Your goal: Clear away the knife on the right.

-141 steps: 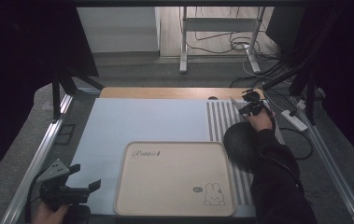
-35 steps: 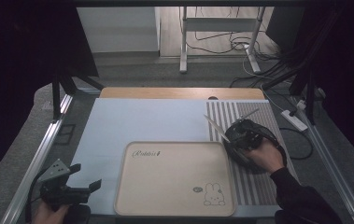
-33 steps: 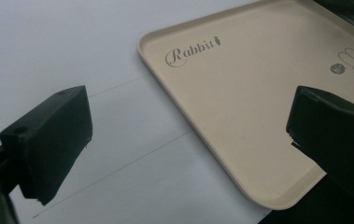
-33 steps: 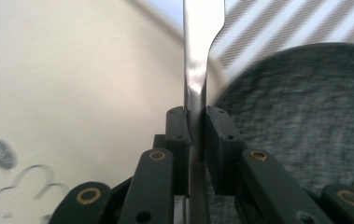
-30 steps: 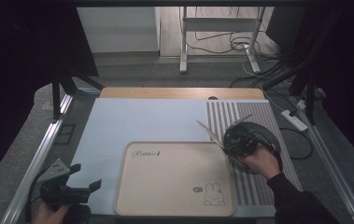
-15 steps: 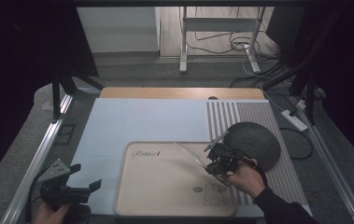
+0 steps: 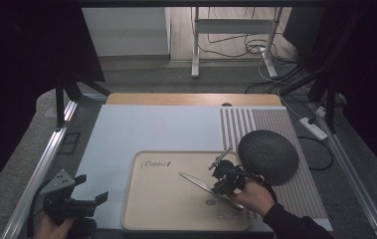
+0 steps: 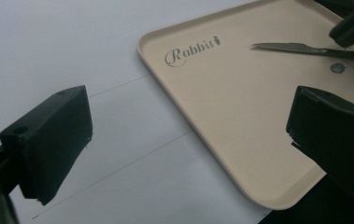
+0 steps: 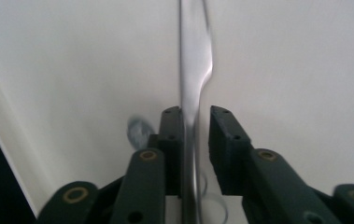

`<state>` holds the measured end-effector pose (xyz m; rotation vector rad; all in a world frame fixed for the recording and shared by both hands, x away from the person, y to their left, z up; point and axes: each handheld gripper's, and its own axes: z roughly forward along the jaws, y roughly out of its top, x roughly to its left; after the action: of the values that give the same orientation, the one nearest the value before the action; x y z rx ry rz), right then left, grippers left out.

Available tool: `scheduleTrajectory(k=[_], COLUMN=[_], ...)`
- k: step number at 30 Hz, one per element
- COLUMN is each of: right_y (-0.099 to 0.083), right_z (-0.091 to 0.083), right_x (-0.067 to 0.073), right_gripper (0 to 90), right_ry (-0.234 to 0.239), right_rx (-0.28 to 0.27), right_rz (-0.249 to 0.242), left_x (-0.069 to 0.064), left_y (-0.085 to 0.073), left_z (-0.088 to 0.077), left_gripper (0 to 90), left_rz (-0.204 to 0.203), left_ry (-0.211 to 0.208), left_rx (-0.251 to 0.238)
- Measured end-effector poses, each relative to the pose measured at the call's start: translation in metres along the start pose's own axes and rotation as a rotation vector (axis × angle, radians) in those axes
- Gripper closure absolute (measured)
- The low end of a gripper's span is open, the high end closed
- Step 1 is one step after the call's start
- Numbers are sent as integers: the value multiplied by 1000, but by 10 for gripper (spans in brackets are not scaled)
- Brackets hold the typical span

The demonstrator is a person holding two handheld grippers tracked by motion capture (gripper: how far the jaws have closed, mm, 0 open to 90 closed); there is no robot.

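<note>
We see our right claw [image 7: 224, 180] low over the right half of the beige tray [image 7: 161, 219], with a metal knife [image 7: 202, 184] between its jaws. In the right gripper view the knife [image 9: 194, 70] runs straight up from between the two black jaws: it lies against the left one, while a clear gap stands between it and the right one. These jaws have just been opening, so the grip on the knife is loose, no longer a clamp. In the high view the blade points left and away from our right hand [image 7: 253, 198], toward the middle of the tray, and it sits just above or on the tray surface; we cannot tell which.

The tray lies at the near edge of the pale blue mat [image 7: 146, 129] that covers the tabletop [image 7: 191, 99]. It bears the word "Rabbit" near its far left corner and a small drawing near the right claw. Just beside the tray, on the striped part at the right, lies a dark round mat [image 7: 268, 155].

Our left claw [image 7: 87, 201] hangs at the near left corner, well apart from the knife. In the left gripper view its jaws stand wide apart with nothing between them, above the mat and the tray's [image 8: 240, 154] near corner.
</note>
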<state>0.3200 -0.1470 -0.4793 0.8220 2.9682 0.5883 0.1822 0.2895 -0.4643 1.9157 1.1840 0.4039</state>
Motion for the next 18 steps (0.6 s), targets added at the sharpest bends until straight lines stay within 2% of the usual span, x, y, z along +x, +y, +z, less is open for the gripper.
scheduleTrajectory(k=[2, 3, 4, 5, 7, 8, 12, 13, 18], right_y=[8, 13, 17, 22, 31, 35, 39, 38, 33], right_z=[-1, 1, 3, 7, 16, 21, 41, 43, 37], right_x=[2, 4, 8, 12, 18, 21, 19, 17, 2], right_gripper=[735, 767, 853, 896, 897, 897, 898, 898, 898], right_ry=[19, 21, 29, 36, 26, 26, 21, 32, -28], right_rx=[-31, -36, -34, -32, -15, -7, 30, 21, 26], right_rz=[-19, -44, -81, -122, -179, -191, -200, -192, -147], left_x=[0, 0, 0, 0, 0, 0, 0, 0, 0], left_y=[0, 0, 0, 0, 0, 0, 0, 0, 0], left_z=[0, 0, 0, 0, 0, 0, 0, 0, 0], left_gripper=[14, 14, 14, 14, 14, 14, 14, 15, 15], left_rz=[0, 0, 0, 0, 0, -1, -2, -1, 3], left_ry=[-1, 0, 0, 0, 1, 0, -1, -1, 0], left_rx=[0, 0, 1, 1, 1, 1, -1, -1, 0])
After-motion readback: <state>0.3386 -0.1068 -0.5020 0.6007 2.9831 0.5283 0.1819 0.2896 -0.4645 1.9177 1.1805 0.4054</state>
